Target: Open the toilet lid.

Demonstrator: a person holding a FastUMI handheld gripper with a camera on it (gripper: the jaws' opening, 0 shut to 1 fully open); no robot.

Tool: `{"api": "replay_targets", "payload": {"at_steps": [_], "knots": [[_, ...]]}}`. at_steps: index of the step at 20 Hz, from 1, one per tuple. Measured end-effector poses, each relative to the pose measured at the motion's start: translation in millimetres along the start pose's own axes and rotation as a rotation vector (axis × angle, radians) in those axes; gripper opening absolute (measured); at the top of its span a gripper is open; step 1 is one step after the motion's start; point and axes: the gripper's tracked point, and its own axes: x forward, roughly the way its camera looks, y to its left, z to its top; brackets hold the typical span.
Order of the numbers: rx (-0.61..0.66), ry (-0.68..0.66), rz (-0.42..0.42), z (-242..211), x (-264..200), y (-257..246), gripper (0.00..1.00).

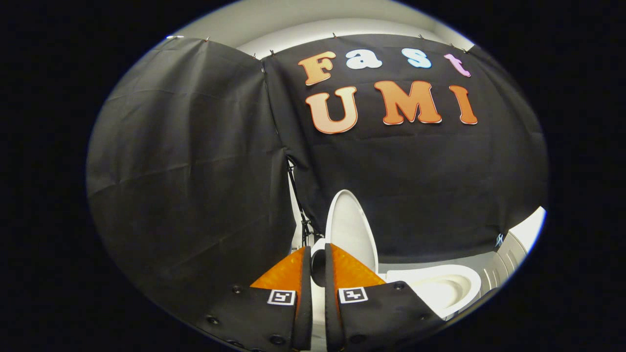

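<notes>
The white toilet lid [351,227] stands upright, raised off the seat, against the black cloth wall. The oval seat and bowl [442,288] lie uncovered below it, to the right of my fingers. My gripper [317,247] points at the lid's lower left edge, with the right fingertip [337,259] just in front of that edge. The two fingers stand nearly together, with only a narrow slit between them. In the slit I see a small dark round part [318,268] and some white of the toilet's back. Nothing is pressed between the fingers.
Black cloth walls [195,171] close in the left and the back. A thin black stand [299,205] rises in the corner just left of the lid. A white ribbed wall panel [508,254] shows at the far right, past the bowl.
</notes>
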Motion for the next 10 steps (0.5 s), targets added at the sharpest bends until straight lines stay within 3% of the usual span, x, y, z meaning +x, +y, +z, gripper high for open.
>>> {"api": "replay_targets", "payload": {"at_steps": [2,4,10], "knots": [[-0.009,0.001,0.000,7.2,-5.3,-3.1,0.29],[-0.006,-0.029,-0.004,20.8,-15.3,-10.3,0.32],[-0.037,-0.133,-0.021,67.6,-37.1,-34.9,0.73]]}}
